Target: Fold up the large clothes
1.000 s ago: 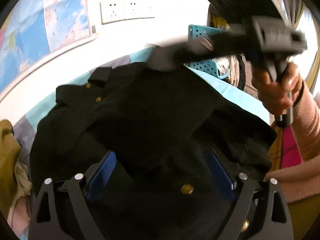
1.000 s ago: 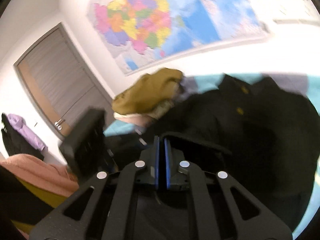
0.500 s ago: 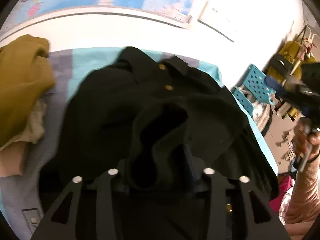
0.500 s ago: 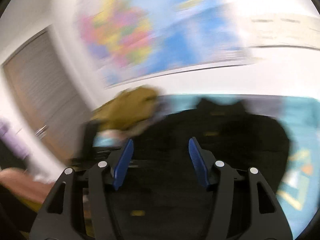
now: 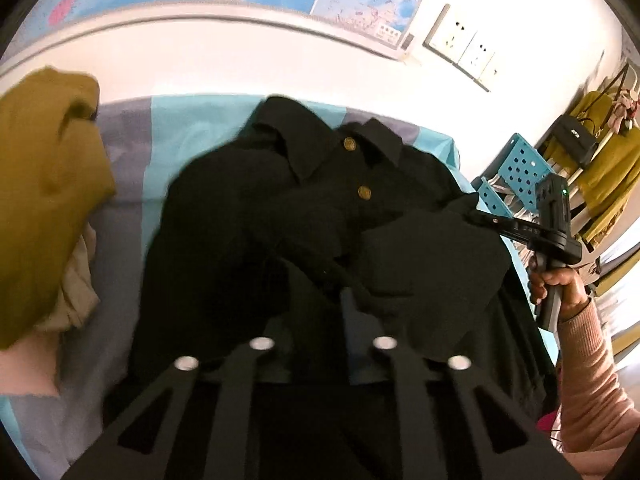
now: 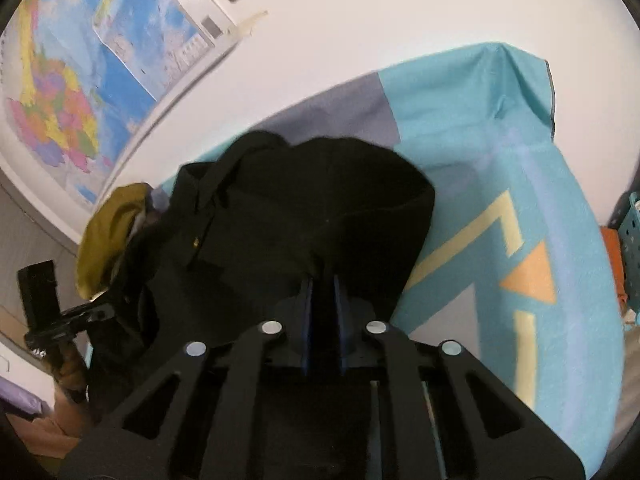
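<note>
Both grippers clamped on black fabric, jaws just closed. Left gripper (image 5: 320, 300) pinching a bunched fold of the black coat (image 5: 320, 216) at its near edge; right gripper (image 6: 322, 284) pinching the coat's near right edge. Coat spread collar-far on the teal and grey patterned cloth (image 6: 500, 168), gold buttons (image 5: 349, 143) showing. Mustard garment (image 5: 44, 184) heaped to the left, against the white wall.
</note>
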Available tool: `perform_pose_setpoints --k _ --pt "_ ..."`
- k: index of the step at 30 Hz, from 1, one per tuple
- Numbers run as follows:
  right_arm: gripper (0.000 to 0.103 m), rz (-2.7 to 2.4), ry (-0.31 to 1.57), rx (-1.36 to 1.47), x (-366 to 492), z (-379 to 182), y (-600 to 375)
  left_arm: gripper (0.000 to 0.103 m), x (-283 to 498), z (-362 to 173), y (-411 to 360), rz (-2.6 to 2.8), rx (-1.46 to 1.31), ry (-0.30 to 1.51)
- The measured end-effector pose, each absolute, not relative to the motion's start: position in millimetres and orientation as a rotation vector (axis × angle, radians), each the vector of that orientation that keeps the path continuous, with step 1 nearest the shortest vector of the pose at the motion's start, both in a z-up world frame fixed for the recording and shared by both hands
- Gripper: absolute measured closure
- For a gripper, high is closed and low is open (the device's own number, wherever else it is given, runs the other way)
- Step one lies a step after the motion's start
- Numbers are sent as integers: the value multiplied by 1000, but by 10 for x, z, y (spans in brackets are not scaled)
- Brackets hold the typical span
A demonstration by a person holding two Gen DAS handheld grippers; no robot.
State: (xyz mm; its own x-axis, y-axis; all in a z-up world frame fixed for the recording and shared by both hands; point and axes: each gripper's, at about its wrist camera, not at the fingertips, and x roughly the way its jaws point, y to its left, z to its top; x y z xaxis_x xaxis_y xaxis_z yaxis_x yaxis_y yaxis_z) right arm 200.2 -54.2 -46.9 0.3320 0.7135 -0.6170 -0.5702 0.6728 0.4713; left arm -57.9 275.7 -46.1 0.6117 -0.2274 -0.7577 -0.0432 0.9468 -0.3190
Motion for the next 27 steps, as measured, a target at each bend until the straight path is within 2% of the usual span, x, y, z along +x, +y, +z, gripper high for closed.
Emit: perform_pose_setpoints --k 6,9,10,11,12,13,14,18,21,25,27 --pt "98 747 747 216 2008 -134 -805 97 -400 -179 2830 -94 -247 814" --pt "97 713 811 228 2087 -296 -813 97 -269 -323 2862 -85 -219 874" --pt "95 695 842 181 2079 -359 -760 92 -244 -396 2873 -79 -215 905" --pt "84 657 851 142 2051 -388 -722 87 -236 -471 2883 -61 -206 937" --pt "75 628 846 123 2014 -379 -702 68 -253 -548 2913 -28 -203 967" --pt "52 617 827 123 1976 -345 -706 57 -296 -570 2945 -24 -214 969" --pt "44 599 791 124 1913 -289 -722 54 -358 -570 2972 -35 -221 958" --pt "44 651 664 81 1577 33 -568 29 -775 -367 2994 -3 -162 879" --pt "44 897 627 -43 1160 162 11 22 -1071 -264 2894 -11 -98 851" --pt "50 1143 651 -195 782 59 831 14 -1322 -357 2633 -66 -56 904" --pt "52 1221 672 -268 652 -65 1280 14 -1359 -485 2507 -82 -46 958"
